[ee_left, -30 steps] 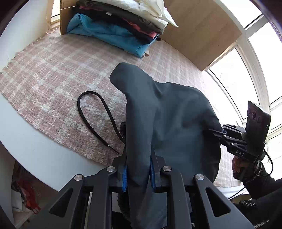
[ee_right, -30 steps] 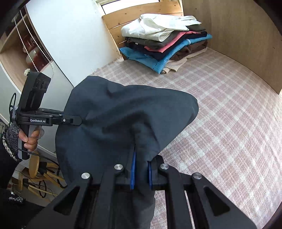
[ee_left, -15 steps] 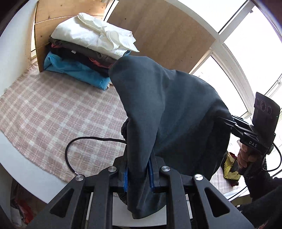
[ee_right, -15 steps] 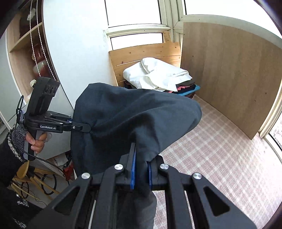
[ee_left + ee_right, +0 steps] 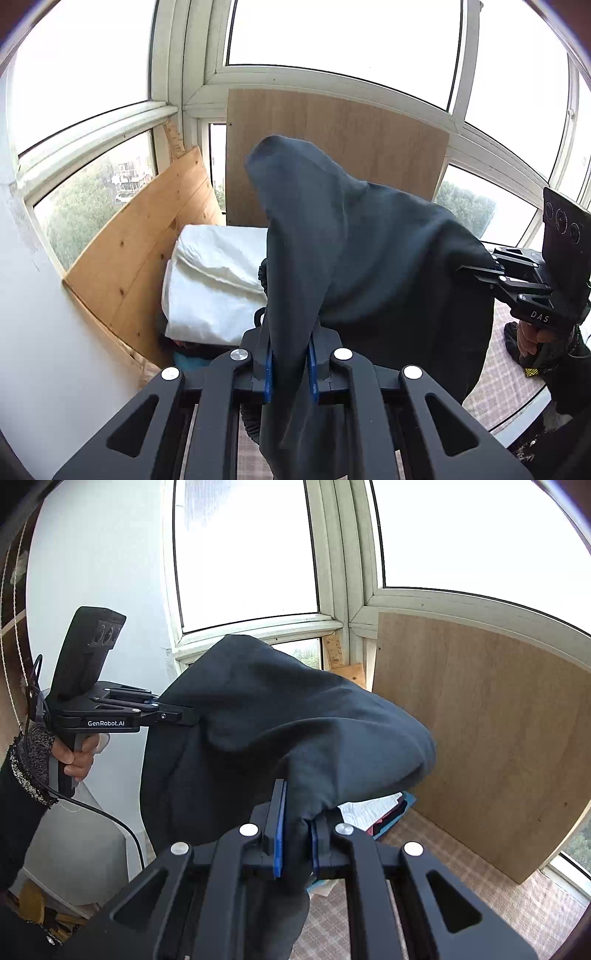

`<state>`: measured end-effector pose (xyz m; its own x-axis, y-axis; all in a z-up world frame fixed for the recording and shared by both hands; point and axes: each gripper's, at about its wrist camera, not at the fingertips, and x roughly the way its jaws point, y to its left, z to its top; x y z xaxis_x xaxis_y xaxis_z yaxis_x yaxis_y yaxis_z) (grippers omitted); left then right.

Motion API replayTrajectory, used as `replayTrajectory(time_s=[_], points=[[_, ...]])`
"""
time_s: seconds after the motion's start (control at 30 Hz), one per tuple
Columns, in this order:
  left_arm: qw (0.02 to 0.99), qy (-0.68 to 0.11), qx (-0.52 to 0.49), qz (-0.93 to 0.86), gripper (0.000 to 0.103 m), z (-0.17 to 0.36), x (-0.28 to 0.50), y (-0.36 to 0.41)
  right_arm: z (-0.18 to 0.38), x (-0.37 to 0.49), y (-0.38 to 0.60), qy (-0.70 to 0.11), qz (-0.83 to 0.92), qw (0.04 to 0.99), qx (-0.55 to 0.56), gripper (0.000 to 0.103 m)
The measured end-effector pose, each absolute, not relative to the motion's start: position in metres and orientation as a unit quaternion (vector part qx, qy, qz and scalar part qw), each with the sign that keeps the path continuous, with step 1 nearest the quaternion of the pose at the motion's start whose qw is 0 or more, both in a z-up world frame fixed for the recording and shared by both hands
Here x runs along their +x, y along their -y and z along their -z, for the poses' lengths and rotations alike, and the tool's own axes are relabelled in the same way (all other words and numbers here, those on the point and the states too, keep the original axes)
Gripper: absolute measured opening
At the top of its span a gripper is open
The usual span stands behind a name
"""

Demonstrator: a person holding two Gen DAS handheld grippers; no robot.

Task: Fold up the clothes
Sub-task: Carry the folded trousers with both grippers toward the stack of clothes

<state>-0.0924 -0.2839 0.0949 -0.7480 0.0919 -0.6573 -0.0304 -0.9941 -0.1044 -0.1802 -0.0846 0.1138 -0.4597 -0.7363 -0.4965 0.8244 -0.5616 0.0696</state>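
A dark navy garment [image 5: 369,258] hangs in the air, stretched between both grippers; it also fills the middle of the right wrist view [image 5: 280,731]. My left gripper [image 5: 290,363] is shut on one edge of it, blue pads pinching the cloth. My right gripper [image 5: 295,843] is shut on the other edge. Each gripper shows in the other's view, the right gripper [image 5: 476,267] at the right and the left gripper [image 5: 184,716] at the left. The garment's lower part is hidden behind the gripper bodies.
A stack of folded clothes topped by a white garment [image 5: 214,280] lies at the back against wooden boards [image 5: 147,251]. A taller brown board [image 5: 480,731] leans on the window. The pink checked cloth [image 5: 498,901] covers the table below. Windows surround the corner.
Both grippers have risen and tilted upward with the garment. The table and the black drawstring have dropped out of the left view; windows now fill the tops of both views.
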Motion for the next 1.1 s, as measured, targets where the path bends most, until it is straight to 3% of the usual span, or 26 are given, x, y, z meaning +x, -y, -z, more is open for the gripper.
replayTrajectory(time_s=[0.1,0.2,0.4,0.43,0.5,0.53,0.73,0.9,1.1], points=[[0.026,0.012,-0.355,-0.934,0.006,-0.111,-0.132,0.314,-0.117,-0.218,0.117,-0.084,0.858,0.444,0.244,0.010],[0.031,0.002,-0.374,-0.927,0.006,-0.102,-0.183,0.346,-0.084,-0.265,0.143,-0.081,0.854,0.423,0.290,0.010],[0.011,-0.006,-0.454,-0.891,0.007,-0.016,-0.282,0.389,-0.005,-0.342,0.178,-0.096,0.830,0.382,0.394,0.010],[0.004,-0.009,-0.465,-0.885,0.009,-0.002,-0.292,0.393,0.002,-0.347,0.178,-0.101,0.827,0.381,0.402,0.011],[-0.004,-0.009,-0.476,-0.880,0.024,0.018,-0.306,0.400,0.006,-0.352,0.175,-0.097,0.825,0.382,0.406,0.013],[-0.001,-0.005,-0.475,-0.880,0.025,0.021,-0.309,0.403,0.002,-0.351,0.170,-0.095,0.827,0.380,0.403,0.016],[-0.023,-0.025,-0.463,-0.886,0.032,0.006,-0.319,0.411,-0.018,-0.345,0.141,-0.083,0.843,0.365,0.386,0.033],[-0.073,-0.053,-0.420,-0.903,0.031,-0.032,-0.300,0.413,-0.035,-0.339,0.118,-0.073,0.856,0.352,0.372,0.033],[-0.003,-0.043,-0.395,-0.918,0.032,-0.046,-0.292,0.383,-0.038,-0.349,0.154,-0.091,0.862,0.371,0.334,0.033]])
